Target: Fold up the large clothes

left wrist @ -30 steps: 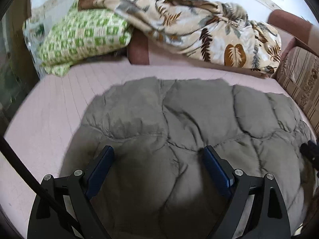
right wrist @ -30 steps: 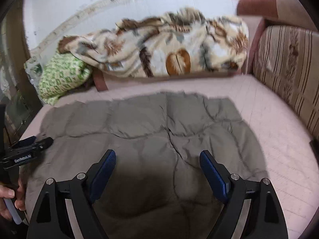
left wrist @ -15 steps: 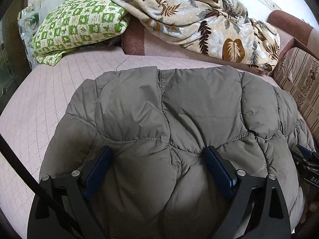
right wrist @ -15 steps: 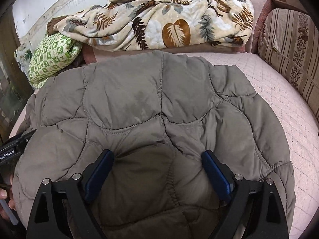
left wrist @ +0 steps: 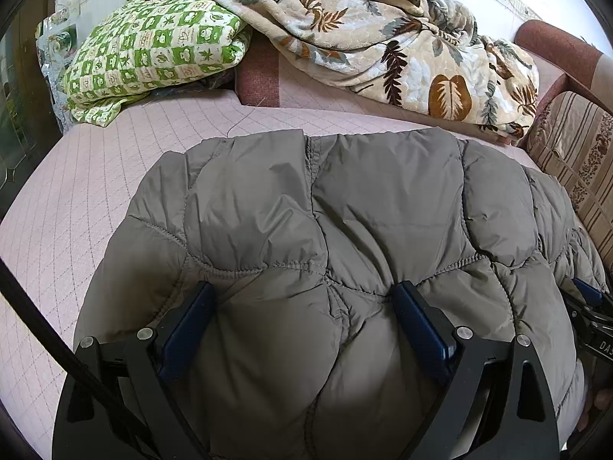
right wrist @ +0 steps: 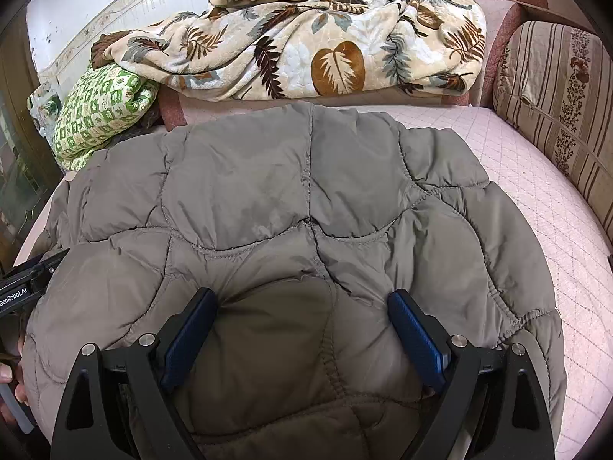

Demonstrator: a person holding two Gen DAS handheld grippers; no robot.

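Observation:
A grey-brown quilted puffer jacket (left wrist: 345, 211) lies spread on a pink quilted bed (left wrist: 76, 199); it also fills the right wrist view (right wrist: 299, 199). My left gripper (left wrist: 304, 314) is open, its blue pads pressed down into the jacket's near left part. My right gripper (right wrist: 302, 320) is open too, pads sunk into the near right part. Puffy fabric bulges between each pair of fingers. Each gripper shows at the edge of the other's view: the right one (left wrist: 590, 306), the left one (right wrist: 27, 283).
A green checked pillow (left wrist: 153, 50) and a leaf-print blanket (left wrist: 383, 38) lie along the back wall. A striped cushion (right wrist: 555, 99) stands at the right. Bare pink mattress (right wrist: 536, 176) shows right of the jacket.
Both grippers have come down from above the jacket and pressed into it. The jacket looms larger and puffs up around the fingers. Both stay open.

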